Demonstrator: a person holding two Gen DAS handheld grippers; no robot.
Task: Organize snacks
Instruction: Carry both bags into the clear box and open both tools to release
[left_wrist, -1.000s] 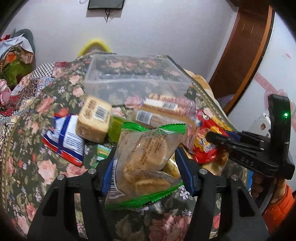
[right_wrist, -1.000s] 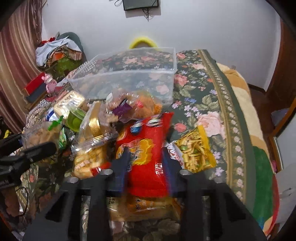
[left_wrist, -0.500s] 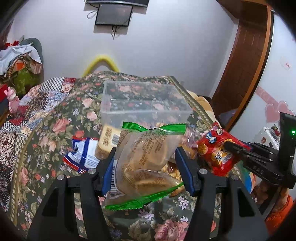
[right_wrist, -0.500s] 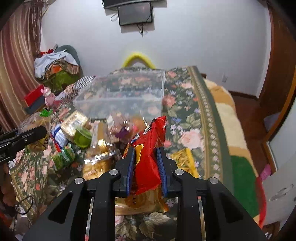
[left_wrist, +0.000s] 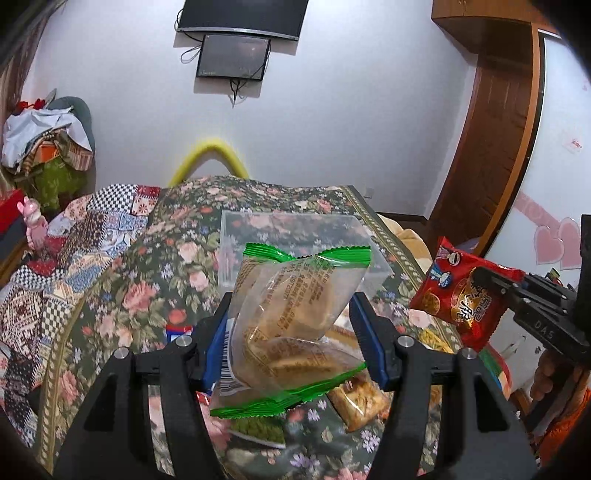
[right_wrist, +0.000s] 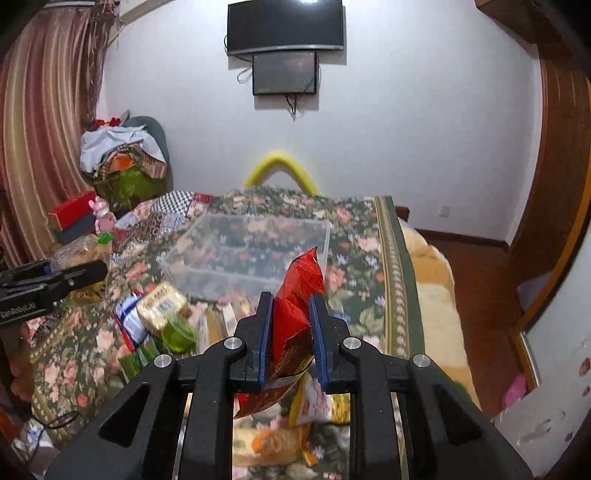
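my left claw (left_wrist: 291, 343) is clamped on a clear crinkly bag with green crimped ends (left_wrist: 291, 328); pale brown cakes show through the glossy film, and a barcode strip sits against my left blue pad. the bag hangs in the air between the pads, above the floral bedspread (left_wrist: 122, 295), a soft dark-green cloth with pink roses. straight ahead of this claw, beyond the bag, stands the clear plastic box (left_wrist: 295, 236), rectangular, thin-walled, open on top. below and to the right of the claw lies a flat orange-brown packet (left_wrist: 356, 400) on the bedspread.

further right, my right claw (right_wrist: 291, 328) is pinched tight on a shiny red foil snack bag (right_wrist: 295, 314), creased and folded narrow between the pads, its sawtooth top edge pointing up. ahead of it sits the same clear box (right_wrist: 247, 254). down to the left of this claw the loose snacks lie in a heap: a gold block-shaped pack (right_wrist: 160, 304), a blue and white packet (right_wrist: 129, 325) and a green cup-shaped one (right_wrist: 179, 334).

against half a second ago, both claws have risen: the heap has dropped lower in both views and the wall screens now show fully. the red bag sits higher beside my left claw, and both grips are unchanged.
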